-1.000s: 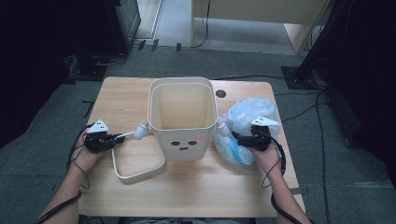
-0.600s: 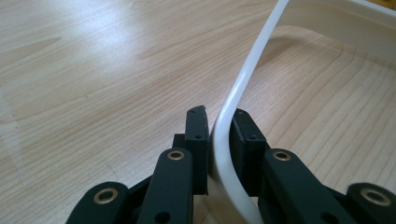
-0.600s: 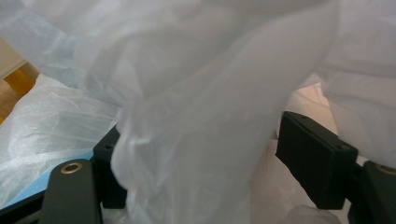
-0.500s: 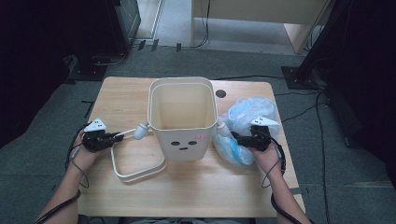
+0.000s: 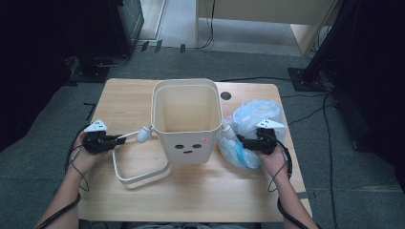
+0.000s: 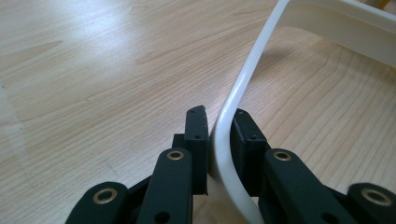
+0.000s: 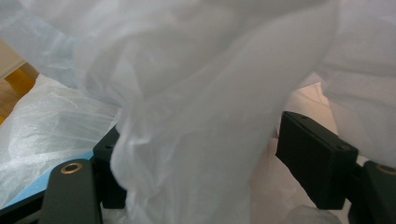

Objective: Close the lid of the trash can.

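Note:
A cream square bin (image 5: pixel 186 124) with a small face printed on its front stands open in the middle of the wooden table (image 5: pixel 229 195). To its left lies a cream frame ring (image 5: pixel 138 175), (image 6: pixel 261 65). My left gripper (image 5: pixel 118 139), (image 6: pixel 219 123) is shut on the ring's thin bar, which rises from between the jaws. On the bin's right side a crumpled clear and blue plastic bag (image 5: pixel 255 117), (image 7: pixel 196 93) rests on the table. My right gripper (image 5: pixel 238 140), (image 7: pixel 205 149) is pushed into it, its jaws wide apart with loose film draped between them.
Small rounded white knobs (image 5: pixel 143 134) stick out at the bin's sides. A dark round hole (image 5: pixel 225 95) marks the table's far edge. Cables and dark stands crowd the grey floor beyond the table. Bare wood lies in front of the bin.

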The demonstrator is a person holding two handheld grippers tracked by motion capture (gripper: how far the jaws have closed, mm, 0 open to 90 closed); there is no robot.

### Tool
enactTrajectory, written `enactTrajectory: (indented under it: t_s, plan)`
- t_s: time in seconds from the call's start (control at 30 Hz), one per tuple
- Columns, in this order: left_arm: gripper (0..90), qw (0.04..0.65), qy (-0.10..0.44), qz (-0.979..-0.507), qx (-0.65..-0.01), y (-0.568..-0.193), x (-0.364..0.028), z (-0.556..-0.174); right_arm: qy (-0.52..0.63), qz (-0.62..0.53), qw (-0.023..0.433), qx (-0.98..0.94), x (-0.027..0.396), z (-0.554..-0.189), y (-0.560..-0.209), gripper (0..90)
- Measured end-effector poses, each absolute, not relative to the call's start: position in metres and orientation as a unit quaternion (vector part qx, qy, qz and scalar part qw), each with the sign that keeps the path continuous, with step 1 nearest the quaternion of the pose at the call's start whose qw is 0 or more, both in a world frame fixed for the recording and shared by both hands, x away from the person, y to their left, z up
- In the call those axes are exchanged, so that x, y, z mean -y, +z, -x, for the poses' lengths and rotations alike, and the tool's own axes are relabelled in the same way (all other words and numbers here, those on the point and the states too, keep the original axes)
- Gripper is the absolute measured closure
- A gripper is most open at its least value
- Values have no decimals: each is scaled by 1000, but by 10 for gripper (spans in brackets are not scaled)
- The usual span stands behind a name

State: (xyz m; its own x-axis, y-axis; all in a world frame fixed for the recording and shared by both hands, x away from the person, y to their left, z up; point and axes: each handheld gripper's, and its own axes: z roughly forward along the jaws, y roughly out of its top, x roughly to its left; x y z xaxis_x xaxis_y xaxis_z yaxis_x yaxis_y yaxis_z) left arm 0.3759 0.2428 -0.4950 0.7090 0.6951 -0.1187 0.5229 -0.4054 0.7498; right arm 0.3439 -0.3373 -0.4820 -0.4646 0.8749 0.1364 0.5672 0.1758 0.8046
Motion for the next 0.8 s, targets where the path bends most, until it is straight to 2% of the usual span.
enactTrajectory:
  t_s: [0.2, 0.8]
  plan:
    - [785, 401, 116, -835, -359, -488, -244, -374, 421, -484, 182, -745, 337, -344, -482, 260]
    - [779, 400, 90, -841, -352, -473, -244, -369, 419, -484, 183, -746, 337, -344, -482, 260]
